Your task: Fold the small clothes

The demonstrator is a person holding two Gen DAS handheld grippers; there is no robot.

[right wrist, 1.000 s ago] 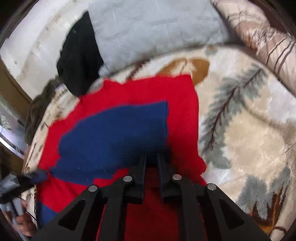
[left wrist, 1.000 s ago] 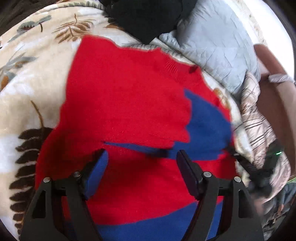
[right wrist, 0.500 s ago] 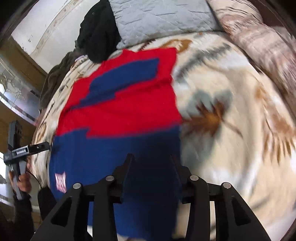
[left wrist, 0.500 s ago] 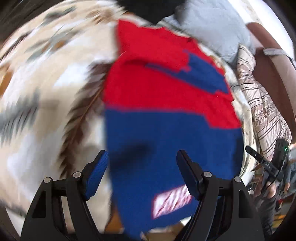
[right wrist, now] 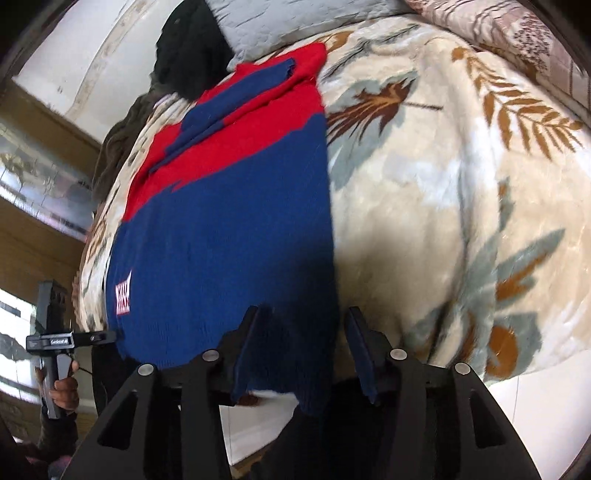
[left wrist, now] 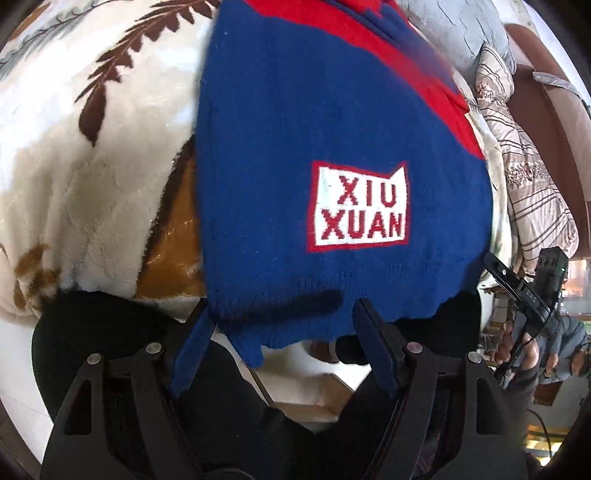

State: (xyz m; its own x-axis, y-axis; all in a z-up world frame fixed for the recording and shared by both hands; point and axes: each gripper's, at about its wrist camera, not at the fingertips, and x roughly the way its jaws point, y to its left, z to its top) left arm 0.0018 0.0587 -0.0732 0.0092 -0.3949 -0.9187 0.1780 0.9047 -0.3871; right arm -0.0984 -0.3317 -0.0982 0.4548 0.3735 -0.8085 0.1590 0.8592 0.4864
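A red and blue knit sweater [left wrist: 332, 122] lies flat on a leaf-patterned blanket, its blue hem hanging over the near bed edge. A white "XIU XUAN" patch [left wrist: 360, 206] sits on the blue part. My left gripper [left wrist: 284, 343] is open at the hem's left corner, with the hem edge between the fingers. In the right wrist view the sweater [right wrist: 229, 229] has its sleeves folded across the red top. My right gripper [right wrist: 299, 354] is open at the hem's right corner.
The plush blanket [right wrist: 461, 184] covers the bed. A grey pillow [left wrist: 461, 33] and black clothes [right wrist: 188, 48] lie beyond the sweater. A striped quilt [left wrist: 532, 184] lies at the right. The floor [left wrist: 314, 391] shows below the bed edge.
Both grippers have drawn back from the sweater's upper part to its hem at the bed edge. The right gripper, shut one second ago, has opened. The sleeves now lie folded.
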